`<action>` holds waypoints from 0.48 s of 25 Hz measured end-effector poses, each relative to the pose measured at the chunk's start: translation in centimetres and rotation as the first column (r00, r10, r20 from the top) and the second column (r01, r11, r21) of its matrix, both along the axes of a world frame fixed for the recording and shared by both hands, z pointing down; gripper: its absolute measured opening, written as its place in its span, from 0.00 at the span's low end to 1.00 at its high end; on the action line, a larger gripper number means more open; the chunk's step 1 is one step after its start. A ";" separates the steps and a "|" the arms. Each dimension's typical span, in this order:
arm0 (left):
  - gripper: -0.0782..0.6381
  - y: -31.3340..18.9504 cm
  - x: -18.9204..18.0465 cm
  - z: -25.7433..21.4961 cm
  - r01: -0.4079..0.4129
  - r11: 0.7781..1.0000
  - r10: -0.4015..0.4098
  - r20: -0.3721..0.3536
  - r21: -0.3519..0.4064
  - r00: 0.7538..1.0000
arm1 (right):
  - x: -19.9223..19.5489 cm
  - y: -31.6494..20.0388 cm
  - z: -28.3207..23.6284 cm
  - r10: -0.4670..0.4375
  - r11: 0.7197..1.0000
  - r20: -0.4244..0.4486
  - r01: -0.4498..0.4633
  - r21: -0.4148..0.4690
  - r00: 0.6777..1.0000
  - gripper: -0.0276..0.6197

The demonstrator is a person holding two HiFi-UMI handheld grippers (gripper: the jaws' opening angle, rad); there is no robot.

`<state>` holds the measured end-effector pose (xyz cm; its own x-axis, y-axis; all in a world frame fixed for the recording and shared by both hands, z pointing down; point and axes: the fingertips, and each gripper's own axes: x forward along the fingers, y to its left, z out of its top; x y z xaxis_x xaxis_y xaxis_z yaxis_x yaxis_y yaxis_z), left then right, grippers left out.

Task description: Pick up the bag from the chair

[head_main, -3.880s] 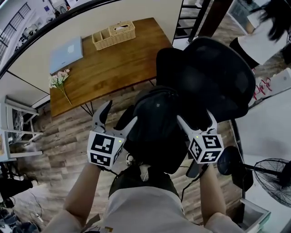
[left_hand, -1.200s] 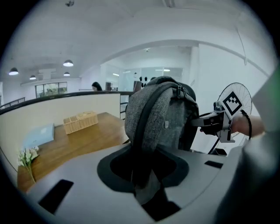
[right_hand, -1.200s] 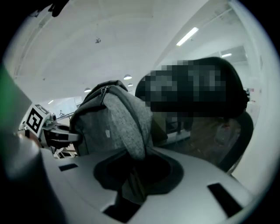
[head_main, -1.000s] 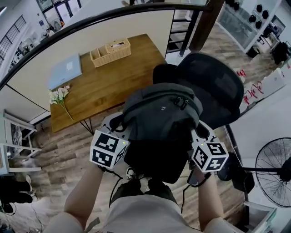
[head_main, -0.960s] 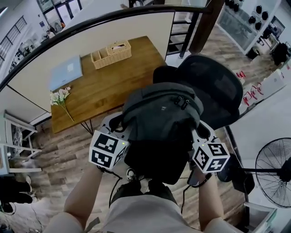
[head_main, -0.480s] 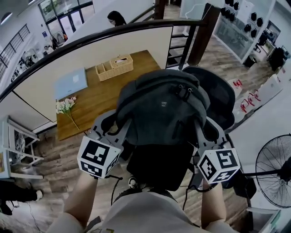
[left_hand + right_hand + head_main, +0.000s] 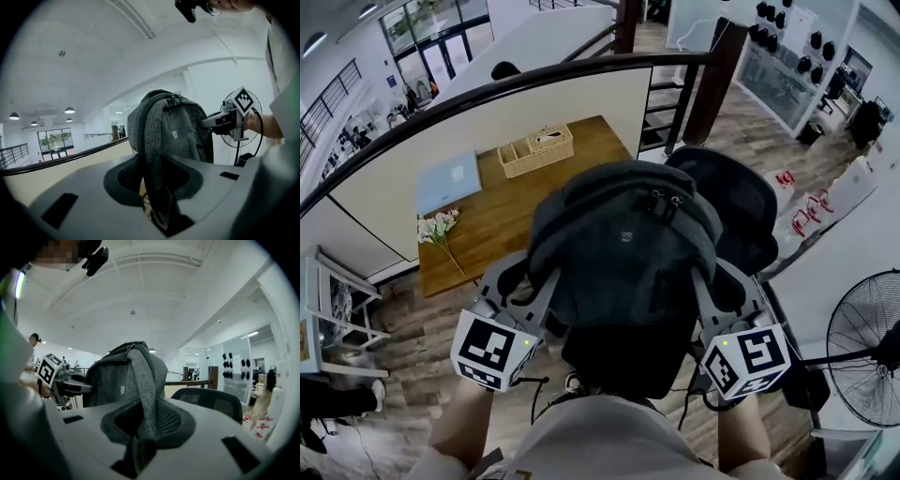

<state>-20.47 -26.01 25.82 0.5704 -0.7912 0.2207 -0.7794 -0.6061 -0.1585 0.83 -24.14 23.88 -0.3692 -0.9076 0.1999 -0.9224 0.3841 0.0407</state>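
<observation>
The bag (image 7: 623, 244) hangs in the air in front of the person, held between the two grippers, its zip top towards the chair (image 7: 736, 202). The left gripper (image 7: 530, 281) has its jaws closed on a grey strap (image 7: 152, 183) at the bag's left side. The right gripper (image 7: 712, 281) has its jaws closed on the other strap (image 7: 143, 404) at the right side. In the head view the bag covers the chair's seat, so I cannot tell whether its bottom edge is clear of it. In the right gripper view the chair's top edge stands apart from the bag, to its right and lower than the bag's top.

To the left, bare wood floor (image 7: 412, 323) lies between the left gripper and the table (image 7: 511, 211), whose near edge is close to that gripper in the head view. A railing (image 7: 487, 89) curves behind the table. To the right, a fan (image 7: 862, 347) stands well apart from the right gripper.
</observation>
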 end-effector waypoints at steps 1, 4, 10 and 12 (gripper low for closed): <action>0.25 0.3 -0.1 0.4 0.001 1.000 -0.001 0.004 -0.007 1.000 | -0.1 0.2 0.4 -0.004 1.000 0.001 0.004 -0.010 1.000 0.16; 0.25 0.9 -0.1 1.8 -0.005 0.999 0.005 0.009 -0.033 1.000 | -0.1 0.7 2.0 -0.012 0.999 0.001 0.012 -0.043 1.000 0.16; 0.25 1.7 -0.4 5.4 0.004 0.993 -0.002 0.016 -0.114 1.000 | -0.5 1.3 5.3 -0.033 0.993 -0.016 0.031 -0.112 0.999 0.16; 0.25 2.2 -0.5 6.5 0.011 0.990 -0.009 0.020 -0.139 1.000 | -0.6 1.6 6.3 -0.042 0.990 -0.015 0.039 -0.136 0.999 0.15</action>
<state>-20.94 -23.85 32.31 0.5572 -0.7578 0.3394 -0.7832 -0.6154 -0.0883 0.26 -22.55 30.21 -0.4004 -0.8560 0.3269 -0.9055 0.4244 0.0023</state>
